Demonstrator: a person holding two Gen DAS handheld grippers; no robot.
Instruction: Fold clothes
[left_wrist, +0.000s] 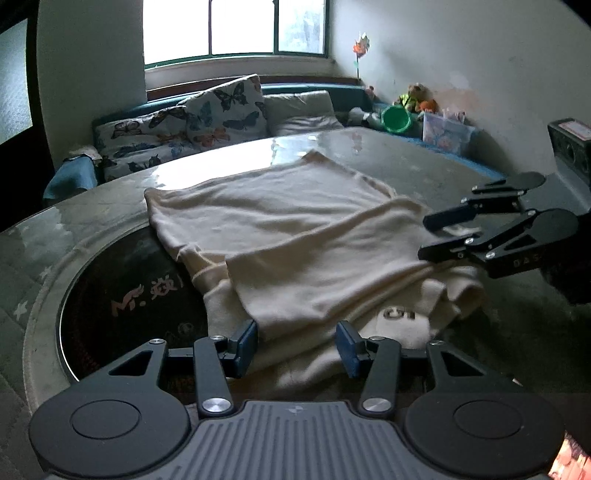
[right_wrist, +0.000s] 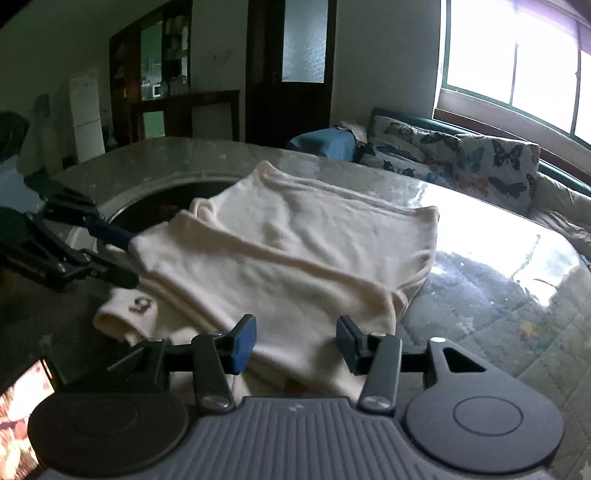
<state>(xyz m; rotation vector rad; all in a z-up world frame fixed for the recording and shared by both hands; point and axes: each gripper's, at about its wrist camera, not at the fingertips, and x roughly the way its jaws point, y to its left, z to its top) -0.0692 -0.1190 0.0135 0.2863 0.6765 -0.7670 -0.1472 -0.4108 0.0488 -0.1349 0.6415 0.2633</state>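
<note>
One cream garment (left_wrist: 295, 236) lies partly folded on the tabletop (left_wrist: 406, 155), spread from the dark round inset (left_wrist: 129, 288) near the middle toward the rim nearest the cameras. A long fold of it runs across the body, and one cuffed sleeve end (right_wrist: 122, 314) with a small dark mark pokes out at the near rim.

Two grippers work at it. The left gripper (left_wrist: 297, 345) has its two blue-padded fingers spread wide, with cloth lying between them at the near edge of the garment; whether the pads touch the cloth cannot be told. The right gripper (right_wrist: 297, 341) is likewise spread, its two fingers straddling the folded edge on the opposite side. In the left wrist view its tips sit just at the garment's side edge with pale cloth between them.

Beyond the far edge of the tabletop a bench holds two butterfly-print cushions (left_wrist: 225, 110) and one plain pale cushion (left_wrist: 299, 110) under one window (left_wrist: 236, 26). One green bowl (left_wrist: 397, 118) and a soft toy (left_wrist: 415, 96) sit in the far corner.
</note>
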